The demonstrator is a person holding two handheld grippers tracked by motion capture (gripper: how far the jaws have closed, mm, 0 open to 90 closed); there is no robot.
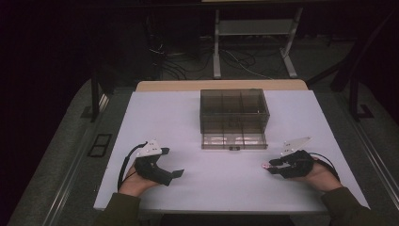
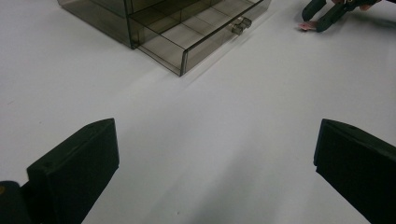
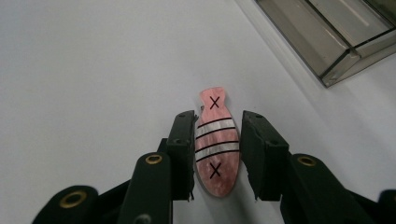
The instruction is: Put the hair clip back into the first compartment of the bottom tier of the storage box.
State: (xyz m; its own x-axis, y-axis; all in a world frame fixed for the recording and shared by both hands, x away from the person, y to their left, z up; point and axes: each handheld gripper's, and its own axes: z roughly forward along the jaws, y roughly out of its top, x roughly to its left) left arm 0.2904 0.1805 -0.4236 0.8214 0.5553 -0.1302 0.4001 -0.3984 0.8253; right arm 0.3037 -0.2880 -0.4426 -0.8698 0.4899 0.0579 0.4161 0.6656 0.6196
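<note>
Right gripper (image 3: 217, 154) clamped on pink fish-shaped piece (image 3: 215, 140) near smoky drawer box (image 1: 234, 117), left gripper (image 2: 215, 172) wide apart.

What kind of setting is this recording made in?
Probably a lab or data-collection room: a white table bearing a smoky drawer box, cables on the floor, and dark surroundings.

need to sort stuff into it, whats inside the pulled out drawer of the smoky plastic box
The open drawer of the box shows only bare divided compartments. Its back part, under the tinted box top, is too dim to tell.
</note>
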